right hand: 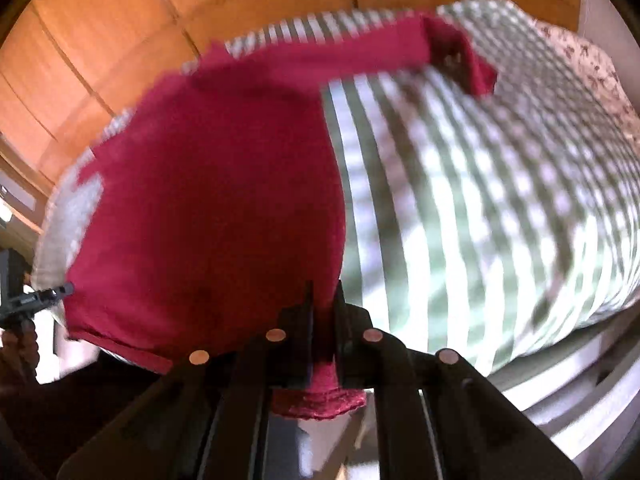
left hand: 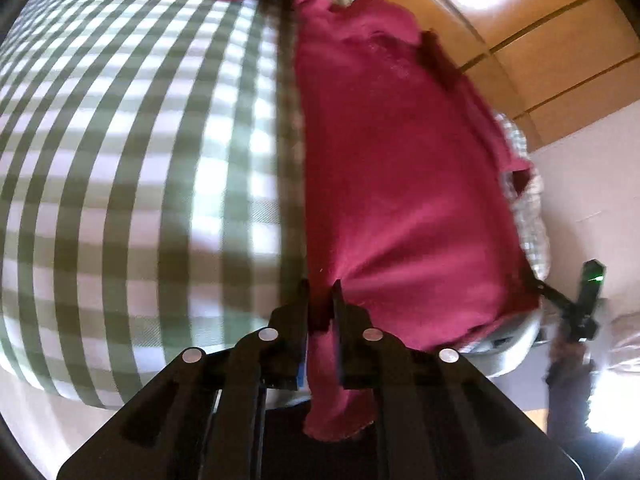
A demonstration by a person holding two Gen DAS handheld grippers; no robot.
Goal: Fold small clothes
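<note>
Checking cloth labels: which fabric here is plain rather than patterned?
The dark red garment, clamped by both tools; the bedcover beneath is green-and-white checked, and the far cloth looks flower-printed.

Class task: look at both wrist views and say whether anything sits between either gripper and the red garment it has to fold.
Nothing visible does. The left gripper and the right gripper are each shut on a bottom corner of the garment, which lies spread on the checked cover.
</note>
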